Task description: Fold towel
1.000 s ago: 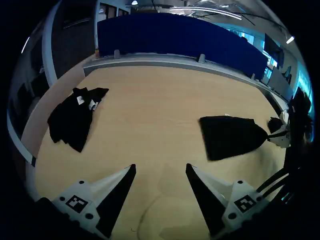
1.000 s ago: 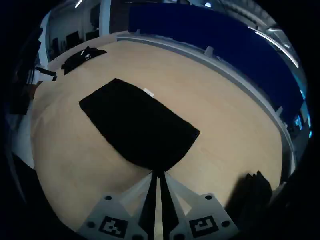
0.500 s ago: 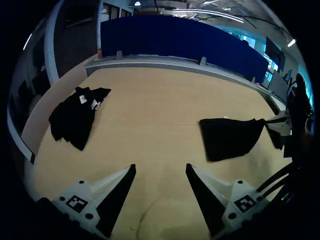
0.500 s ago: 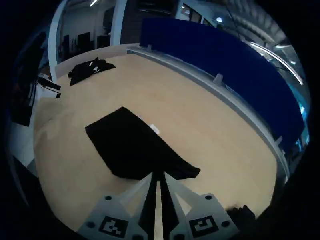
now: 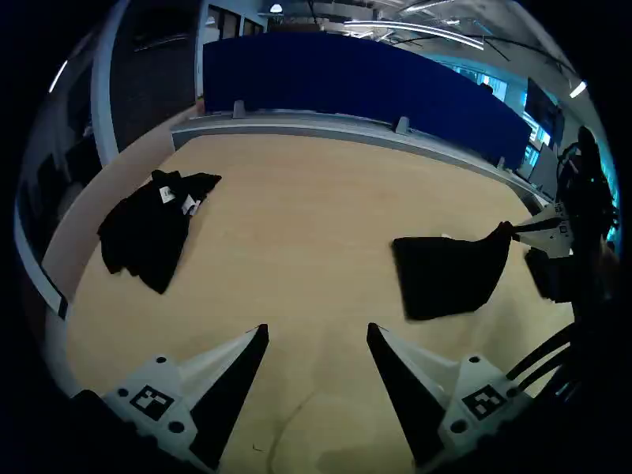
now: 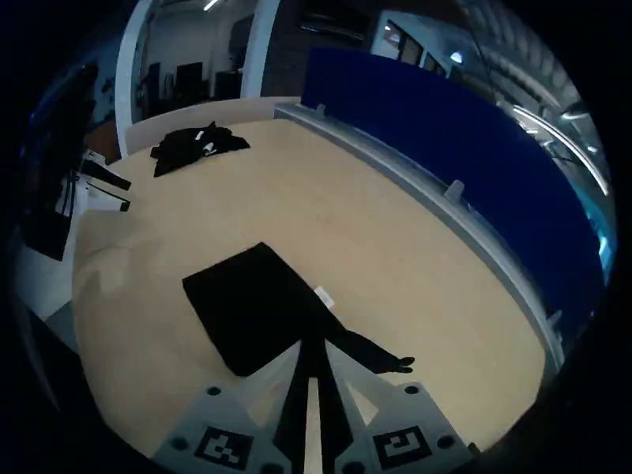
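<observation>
A black towel (image 5: 446, 272) lies on the light wooden table (image 5: 316, 205) at the right of the left gripper view. My right gripper (image 5: 515, 228) is shut on the towel's corner and holds that corner lifted above the table. In the right gripper view the towel (image 6: 253, 312) hangs from my right gripper (image 6: 313, 344) down to the tabletop, with a small white tag (image 6: 323, 295) at its edge. My left gripper (image 5: 316, 332) stands open over bare wood, well left of the towel, with nothing between its fingers.
A heap of black cloth (image 5: 150, 229) lies at the table's far left corner, also seen as a heap of cloth (image 6: 197, 144) in the right gripper view. A blue partition (image 5: 355, 79) runs along the far edge. A person (image 5: 588, 229) stands at the right.
My right gripper has risen and drawn the towel's corner up and toward its far side, so the cloth's spread on the table has shrunk. The left gripper has stayed put.
</observation>
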Tool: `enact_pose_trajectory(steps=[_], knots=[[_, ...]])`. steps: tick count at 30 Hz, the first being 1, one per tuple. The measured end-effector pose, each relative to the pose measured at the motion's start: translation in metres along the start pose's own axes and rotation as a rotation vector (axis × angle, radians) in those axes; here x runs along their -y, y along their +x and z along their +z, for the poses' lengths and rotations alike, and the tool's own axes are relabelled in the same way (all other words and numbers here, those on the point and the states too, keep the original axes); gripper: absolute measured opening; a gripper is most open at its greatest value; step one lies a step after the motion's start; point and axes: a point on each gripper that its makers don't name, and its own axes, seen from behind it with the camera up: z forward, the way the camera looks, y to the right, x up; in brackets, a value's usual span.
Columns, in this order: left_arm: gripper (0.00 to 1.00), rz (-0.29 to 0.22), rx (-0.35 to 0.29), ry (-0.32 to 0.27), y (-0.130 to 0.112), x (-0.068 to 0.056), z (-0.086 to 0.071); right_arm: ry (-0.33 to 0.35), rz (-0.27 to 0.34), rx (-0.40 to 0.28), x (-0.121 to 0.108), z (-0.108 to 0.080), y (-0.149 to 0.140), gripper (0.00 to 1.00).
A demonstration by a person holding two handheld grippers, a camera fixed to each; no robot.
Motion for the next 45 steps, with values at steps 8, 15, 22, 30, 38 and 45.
enact_pose_trajectory(steps=[8,15,22,30,38,45], knots=[[0.93,-0.032,-0.021,0.015,0.002,0.006,-0.005,0.072,-0.085,-0.015,0.03,0.032,0.037,0.06],[0.93,-0.058,-0.039,0.027,0.002,0.01,-0.01,0.149,-0.132,-0.012,0.076,0.066,0.054,0.06],[0.93,-0.083,-0.04,0.034,-0.004,0.014,-0.013,0.216,-0.114,0.038,0.126,0.103,0.035,0.06],[0.93,-0.088,-0.041,0.031,-0.006,0.017,-0.013,0.236,-0.071,0.067,0.143,0.11,0.022,0.11],[0.93,-0.077,-0.037,0.025,-0.005,0.017,-0.011,0.235,-0.036,0.055,0.137,0.101,0.026,0.51],[0.93,-0.073,-0.038,0.02,-0.003,0.017,-0.01,0.192,-0.019,0.066,0.12,0.094,0.017,0.63]])
